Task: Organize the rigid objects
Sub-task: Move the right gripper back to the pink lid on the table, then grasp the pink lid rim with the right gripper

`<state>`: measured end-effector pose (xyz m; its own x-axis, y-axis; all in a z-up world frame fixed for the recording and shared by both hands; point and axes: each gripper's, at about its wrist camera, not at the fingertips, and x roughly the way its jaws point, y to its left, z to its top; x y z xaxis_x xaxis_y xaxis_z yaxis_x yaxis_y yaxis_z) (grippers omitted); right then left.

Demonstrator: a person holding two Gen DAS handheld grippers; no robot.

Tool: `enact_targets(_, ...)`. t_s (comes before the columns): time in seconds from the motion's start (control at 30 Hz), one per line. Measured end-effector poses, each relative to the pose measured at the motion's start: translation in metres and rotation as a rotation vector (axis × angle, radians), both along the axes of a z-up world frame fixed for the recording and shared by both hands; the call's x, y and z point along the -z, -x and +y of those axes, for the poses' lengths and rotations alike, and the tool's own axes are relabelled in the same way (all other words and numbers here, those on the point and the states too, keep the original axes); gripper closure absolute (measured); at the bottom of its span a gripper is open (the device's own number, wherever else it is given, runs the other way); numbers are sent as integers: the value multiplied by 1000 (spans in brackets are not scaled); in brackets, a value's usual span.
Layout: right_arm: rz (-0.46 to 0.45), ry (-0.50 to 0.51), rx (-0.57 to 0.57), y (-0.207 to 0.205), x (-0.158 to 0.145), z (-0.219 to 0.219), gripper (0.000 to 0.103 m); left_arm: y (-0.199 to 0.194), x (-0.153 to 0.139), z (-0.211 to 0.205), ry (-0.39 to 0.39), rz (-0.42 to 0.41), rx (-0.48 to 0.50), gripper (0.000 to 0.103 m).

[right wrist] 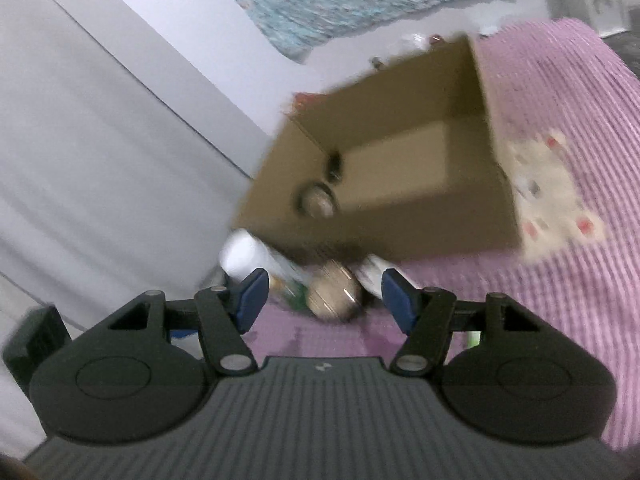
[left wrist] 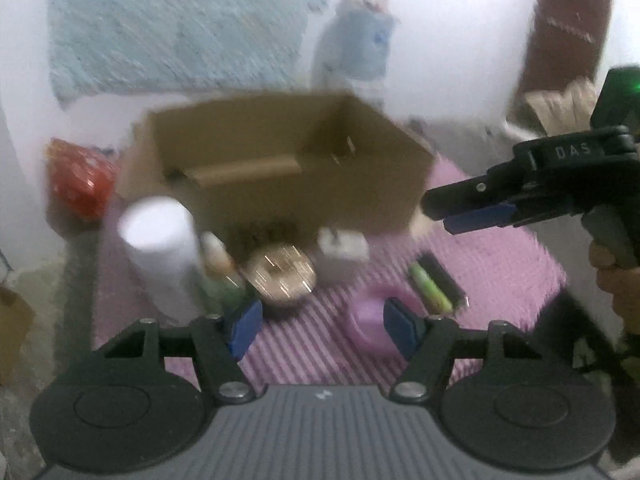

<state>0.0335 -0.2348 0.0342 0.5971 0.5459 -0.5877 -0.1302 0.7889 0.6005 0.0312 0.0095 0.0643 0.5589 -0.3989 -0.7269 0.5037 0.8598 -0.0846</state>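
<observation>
An open cardboard box stands on a pink striped mat. Before it lie a white cylinder, a green bottle, a round gold tin, a white box, a purple dish and a green marker. My left gripper is open and empty, low over the mat near the purple dish. My right gripper is open and empty above the gold tin; it also shows in the left wrist view. A small round object lies inside the box.
A red packet lies left of the box. A blue towel hangs on the wall behind. A brown book and a blue-white bag stand at the back. A printed paper lies right of the box.
</observation>
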Motion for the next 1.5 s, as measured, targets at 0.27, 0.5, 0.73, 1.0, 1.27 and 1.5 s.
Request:
enact_targets(0.27,27,163,46,24,40,18,53,1,46,-41,-119,37,112,34)
enact_targets(0.5,77,191,47,18,63,27,67,-2,61,-58,-153,42,150,34)
enact_targets(0.73,108,223,48,4,71,32,72,-12,73,-64,-164,54,165,34)
enact_targets(1.0,121,245,52,-6,73,37,74,-18,80,-71,-155,34,176,32)
enact_targets(1.27,114,262,62,-9,76,40,84,-19,81,-71,-143,14,167,36)
enact_targets(1.5,74,280,69,3,64,45,86,-7,64,-65,-124,-34,167,36)
